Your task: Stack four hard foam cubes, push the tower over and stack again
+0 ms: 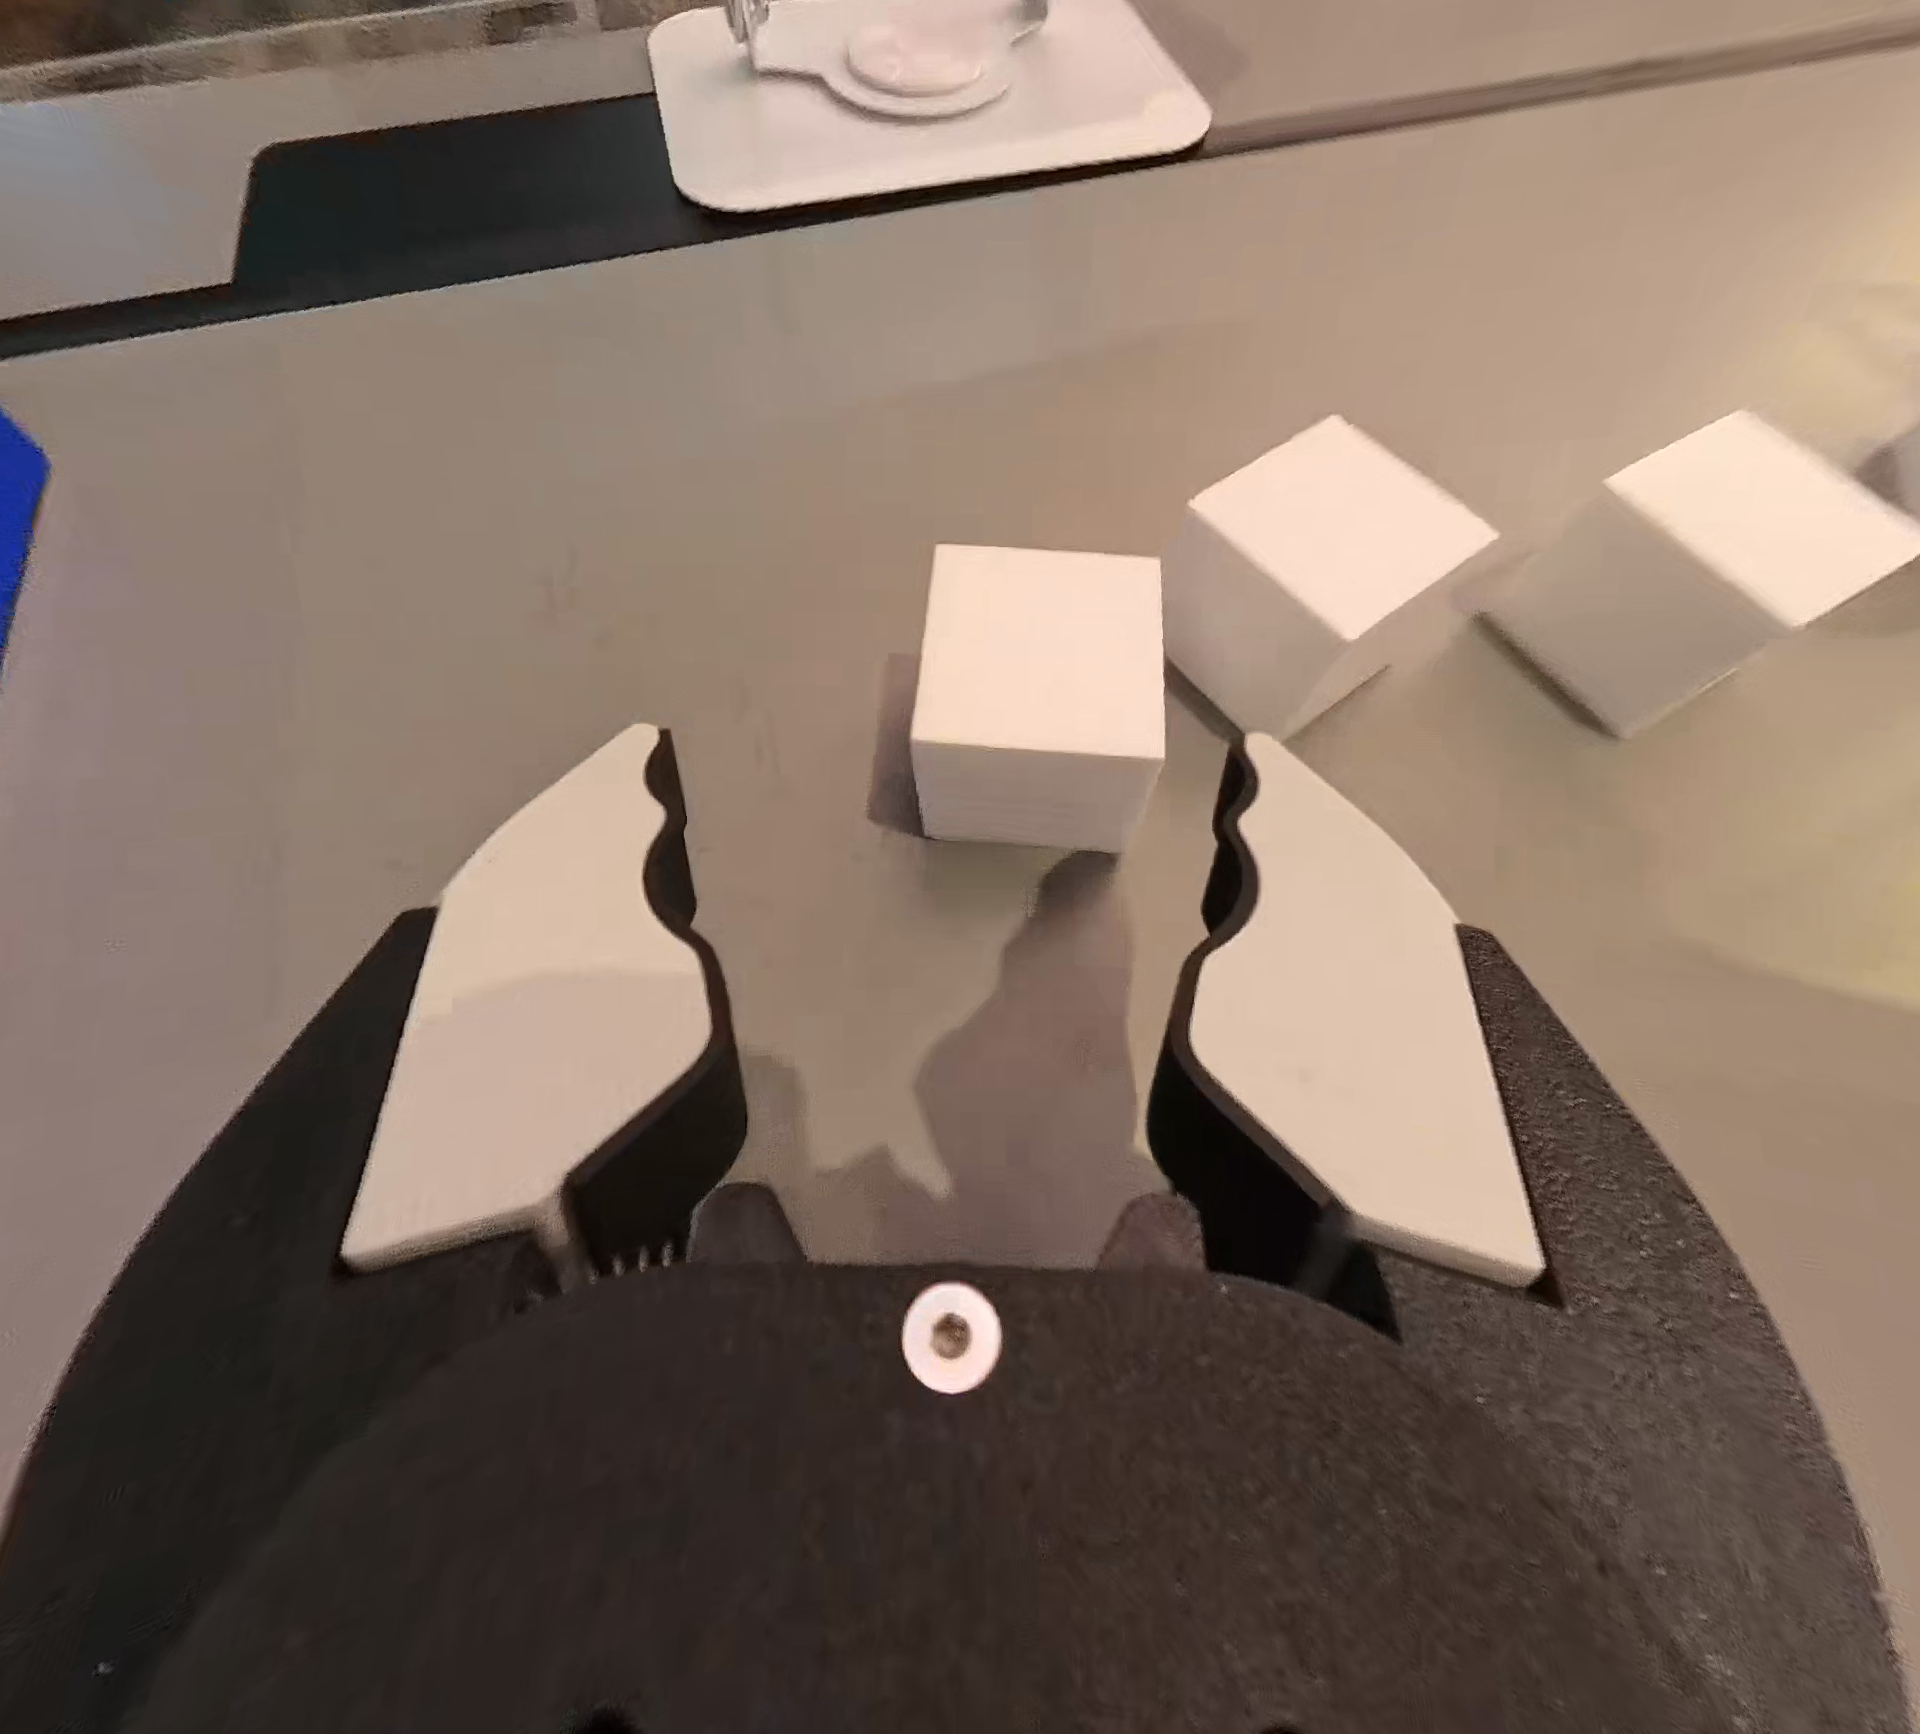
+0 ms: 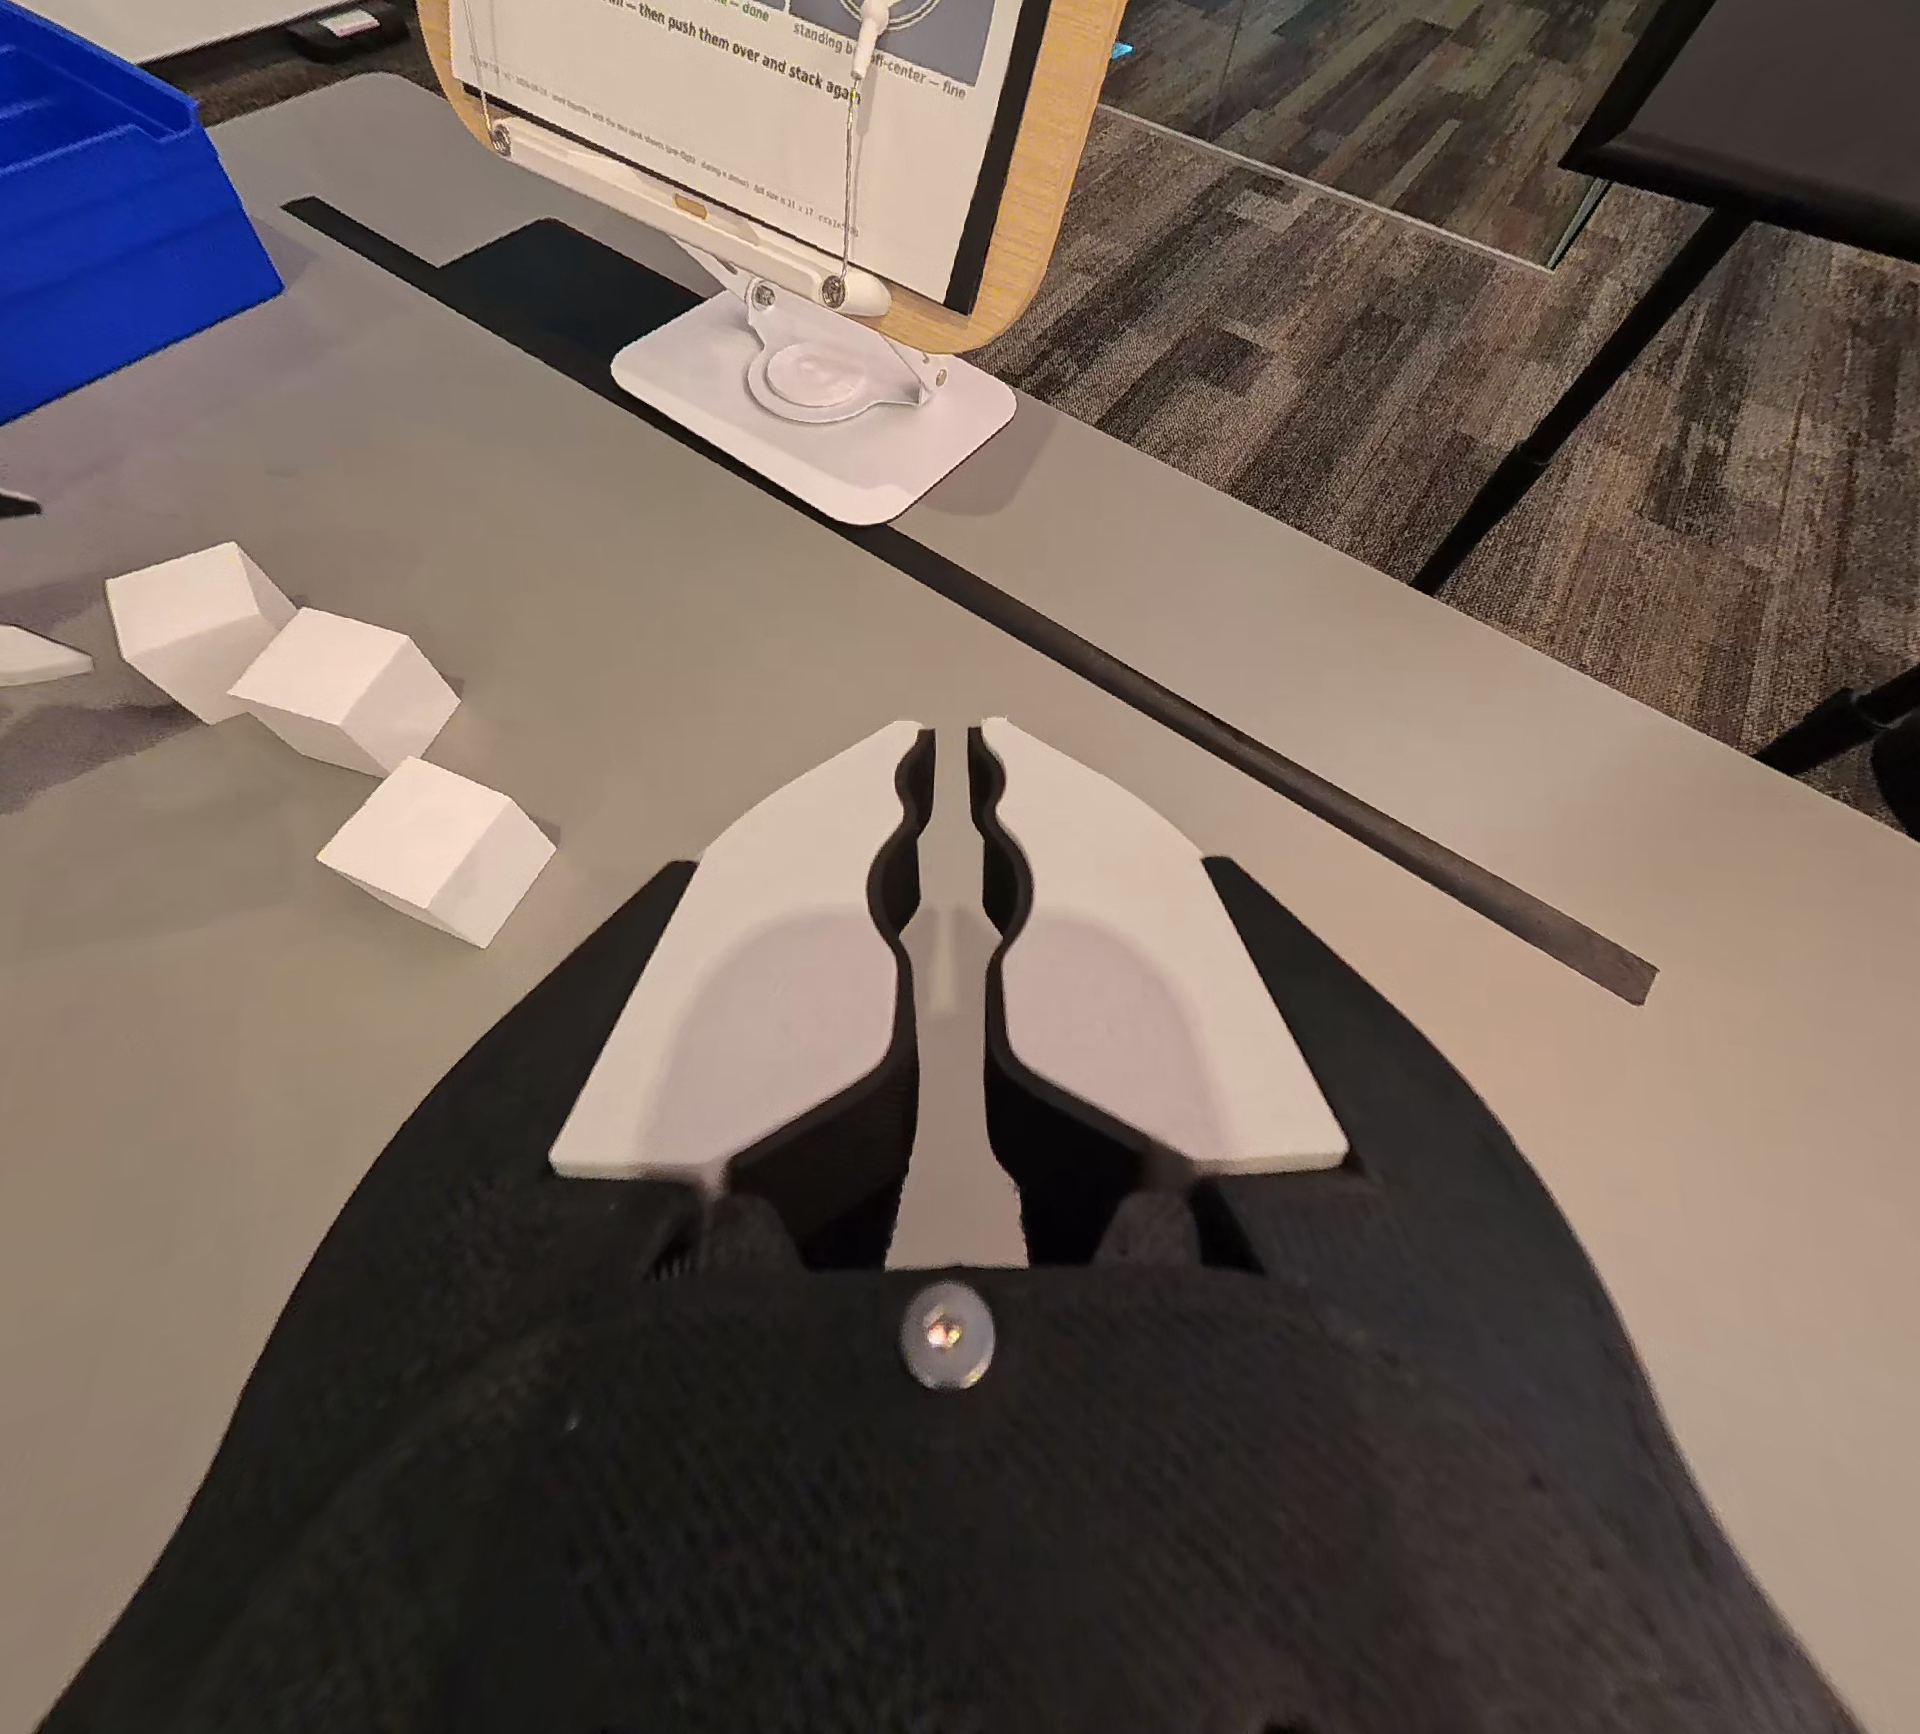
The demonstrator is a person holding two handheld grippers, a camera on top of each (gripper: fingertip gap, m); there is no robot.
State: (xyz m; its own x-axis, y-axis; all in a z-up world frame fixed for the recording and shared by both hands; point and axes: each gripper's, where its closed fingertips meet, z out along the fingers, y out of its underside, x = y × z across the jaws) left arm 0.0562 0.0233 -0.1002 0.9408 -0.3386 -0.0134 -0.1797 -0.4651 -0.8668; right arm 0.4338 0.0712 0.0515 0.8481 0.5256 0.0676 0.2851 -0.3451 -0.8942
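My left gripper has its jaws wide apart, nothing between them, hovering over the grey table. Just ahead of the tips, a bit nearer the right-hand finger, sits cube 1, flat on the table, square to me. Next to it on the far-right side is cube 2, turned abt 45 deg, very close to cube 1; can't tell if they touch. Further right, toward the table's right side, cube 3, also turned, a small gap from cube 2, slightly blurred. All three lie singly, none stacked.

My right gripper has jaws nearly together, only a thin slit of table showing between them, gripping nothing. It hangs over bare table, well apart from the cubes. In this view the cubes lie off to the left in a rough line: nearest one, then one, then one, the last two close together. A white sliver at the pic's left edge; can't tell what it is.

Beyond, at the table's far edge, a white stand base on a dark strip carries a wood-framed board w/ a printed sheet. Blue bin at the far-left corner. Patterned carpet past the edge.
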